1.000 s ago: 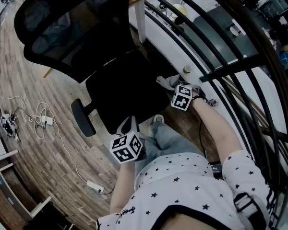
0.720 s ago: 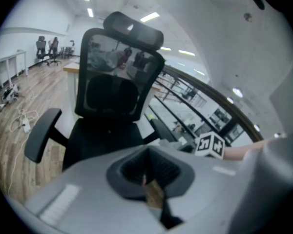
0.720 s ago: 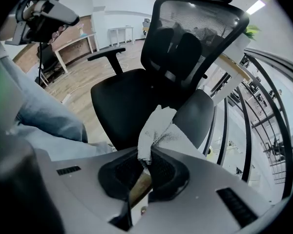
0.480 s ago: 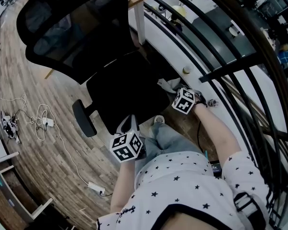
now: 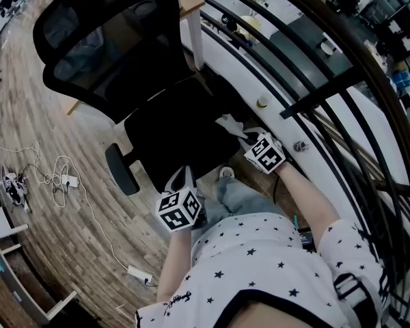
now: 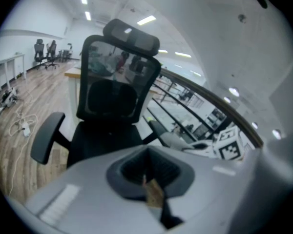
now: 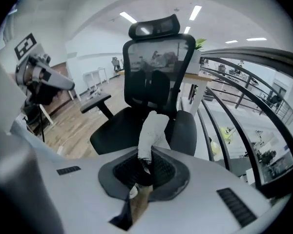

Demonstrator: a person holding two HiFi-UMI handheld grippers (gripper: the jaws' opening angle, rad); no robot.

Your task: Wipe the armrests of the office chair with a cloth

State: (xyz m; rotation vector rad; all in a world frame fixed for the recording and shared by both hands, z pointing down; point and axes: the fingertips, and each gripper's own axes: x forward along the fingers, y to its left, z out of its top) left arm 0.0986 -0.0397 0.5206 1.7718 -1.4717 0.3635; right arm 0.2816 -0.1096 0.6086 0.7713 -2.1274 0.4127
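**Head view.** The office chair occupies the upper left and centre of the frame, on a wooden floor. The right gripper, right of centre, holds the cloth at the seat's right edge. The left gripper sits below centre, just in front of the seat and to the right of the near armrest.

**Left gripper view.** The left gripper has its fingers pressed together, with nothing between them. The office chair fills the centre of the frame.

**Right gripper view.** The right gripper pinches the cloth between its fingers. The cloth stands up in front of the seat, just left of the far armrest. Contact between the cloth and that armrest cannot be determined.
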